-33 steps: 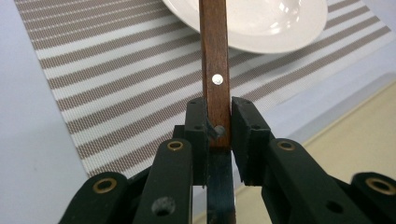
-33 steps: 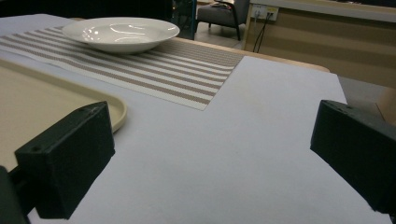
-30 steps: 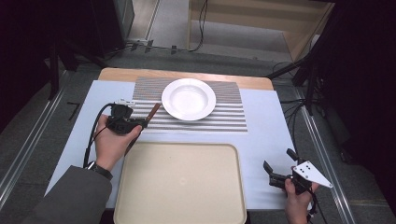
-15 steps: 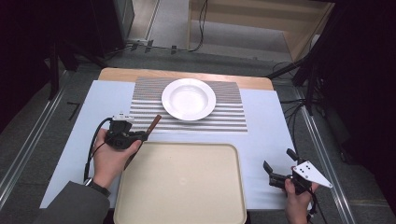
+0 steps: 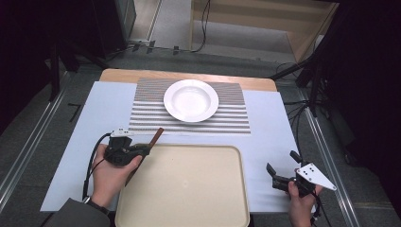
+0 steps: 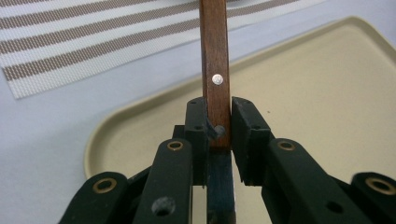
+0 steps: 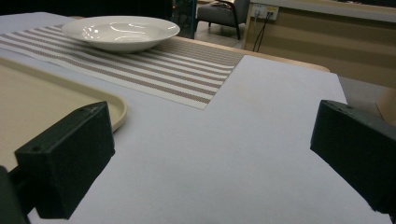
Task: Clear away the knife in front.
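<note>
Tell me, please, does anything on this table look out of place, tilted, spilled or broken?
Nothing stands out. The white plate sits upright on the striped placemat, the beige tray lies flat, and the left tongs hold a wooden handle over the tray's corner.

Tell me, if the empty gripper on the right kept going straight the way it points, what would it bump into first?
Probably the beige tray: the right gripper aims left, toward its near edge, over bare white sheet. Its own camera frames bare sheet ahead, so that's uncertain.
</note>
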### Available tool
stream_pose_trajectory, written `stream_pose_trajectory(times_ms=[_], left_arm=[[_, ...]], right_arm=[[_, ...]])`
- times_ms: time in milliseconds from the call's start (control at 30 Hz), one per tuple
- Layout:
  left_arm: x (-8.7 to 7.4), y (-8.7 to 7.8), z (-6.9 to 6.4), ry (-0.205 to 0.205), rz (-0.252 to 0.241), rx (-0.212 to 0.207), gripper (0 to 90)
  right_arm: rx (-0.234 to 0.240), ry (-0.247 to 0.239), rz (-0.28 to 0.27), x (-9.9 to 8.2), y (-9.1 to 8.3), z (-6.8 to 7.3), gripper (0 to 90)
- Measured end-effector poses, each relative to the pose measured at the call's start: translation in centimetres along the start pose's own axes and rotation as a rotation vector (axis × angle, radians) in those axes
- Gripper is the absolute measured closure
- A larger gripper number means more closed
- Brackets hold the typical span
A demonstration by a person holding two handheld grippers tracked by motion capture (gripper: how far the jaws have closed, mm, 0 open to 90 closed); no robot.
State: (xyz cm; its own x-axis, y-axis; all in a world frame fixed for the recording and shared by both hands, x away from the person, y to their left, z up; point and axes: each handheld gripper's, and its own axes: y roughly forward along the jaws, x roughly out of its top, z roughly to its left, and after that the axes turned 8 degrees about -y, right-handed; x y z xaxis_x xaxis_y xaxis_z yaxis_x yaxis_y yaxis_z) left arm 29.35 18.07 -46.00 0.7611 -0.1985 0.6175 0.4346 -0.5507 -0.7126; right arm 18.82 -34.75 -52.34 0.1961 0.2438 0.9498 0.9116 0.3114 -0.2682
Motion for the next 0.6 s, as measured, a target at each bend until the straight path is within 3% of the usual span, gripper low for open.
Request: stream_pose_trajectory(times_ms=[600], left_arm=[[-3.4,-0.5,0.0,-0.023,0.0,-0.013,76.5]], right_arm=[[-0.003,-0.003,0.004,0.0,0.0,0.1,0.0]])
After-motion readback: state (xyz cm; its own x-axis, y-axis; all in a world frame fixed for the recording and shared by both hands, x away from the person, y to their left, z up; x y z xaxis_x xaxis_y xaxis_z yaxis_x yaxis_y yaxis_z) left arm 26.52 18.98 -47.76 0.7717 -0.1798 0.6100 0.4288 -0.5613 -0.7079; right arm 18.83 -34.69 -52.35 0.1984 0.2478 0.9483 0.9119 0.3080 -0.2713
